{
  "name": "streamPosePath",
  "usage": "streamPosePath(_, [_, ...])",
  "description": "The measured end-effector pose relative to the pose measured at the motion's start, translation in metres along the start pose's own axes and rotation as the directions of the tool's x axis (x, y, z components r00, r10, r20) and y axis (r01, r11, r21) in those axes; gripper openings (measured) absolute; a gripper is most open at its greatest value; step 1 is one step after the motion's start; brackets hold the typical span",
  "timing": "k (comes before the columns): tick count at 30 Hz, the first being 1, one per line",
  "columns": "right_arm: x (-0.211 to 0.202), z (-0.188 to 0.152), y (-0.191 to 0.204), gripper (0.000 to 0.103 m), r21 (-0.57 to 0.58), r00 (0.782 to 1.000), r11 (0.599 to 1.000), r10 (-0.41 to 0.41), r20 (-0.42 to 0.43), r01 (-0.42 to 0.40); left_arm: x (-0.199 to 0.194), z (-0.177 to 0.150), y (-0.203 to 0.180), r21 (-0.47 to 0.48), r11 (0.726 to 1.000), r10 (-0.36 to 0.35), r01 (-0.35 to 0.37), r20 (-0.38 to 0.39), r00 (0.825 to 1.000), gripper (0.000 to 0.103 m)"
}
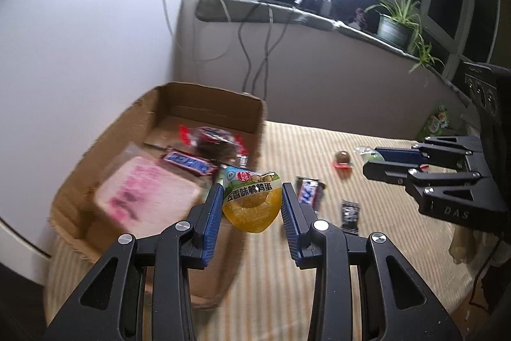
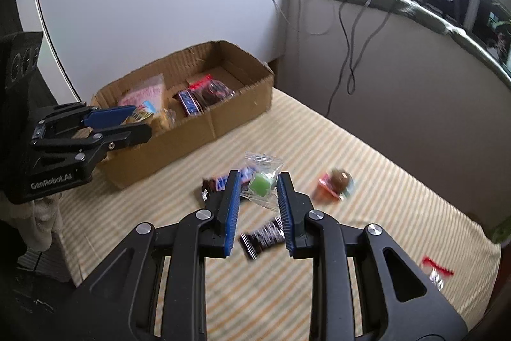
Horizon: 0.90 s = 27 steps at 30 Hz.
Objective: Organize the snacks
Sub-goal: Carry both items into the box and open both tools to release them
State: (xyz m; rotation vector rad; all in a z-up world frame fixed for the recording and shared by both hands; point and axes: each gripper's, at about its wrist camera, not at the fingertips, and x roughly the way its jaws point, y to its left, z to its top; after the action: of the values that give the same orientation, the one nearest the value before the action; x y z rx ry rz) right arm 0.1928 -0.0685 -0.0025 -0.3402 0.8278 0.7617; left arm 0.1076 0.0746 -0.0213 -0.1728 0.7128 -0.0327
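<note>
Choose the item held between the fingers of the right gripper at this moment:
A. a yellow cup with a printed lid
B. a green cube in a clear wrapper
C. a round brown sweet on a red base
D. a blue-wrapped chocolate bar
B: in the right wrist view the right gripper is shut on the green cube in a clear wrapper, lifted above the striped cloth.

Home bedroom, I judge: striped yellow-and-white bedsheet (image 2: 367, 181) beneath me, green potted spider plant (image 1: 397, 21) on grey windowsill (image 1: 281, 13), dark window panes.
</note>
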Motion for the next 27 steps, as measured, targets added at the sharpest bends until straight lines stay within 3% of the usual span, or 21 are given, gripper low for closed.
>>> streamPosePath(13, [0.041, 0.052, 0.038, 0.025, -0.061, 0.998, 0.997, 0.057, 0.002, -0.057, -0.017, -0.006, 0.06, -0.072, 0.992, 0.108, -0.106, 0.014, 0.994, 0.034])
streamPosePath(27, [0.083, 0.079, 0.063, 0.025, -0.114, 0.995, 0.989, 0.091, -0.039, -0.094, -0.018, -0.013, 0.09, -0.116, 0.981, 0.155, -0.155, -0.002, 0.988, 0.034])
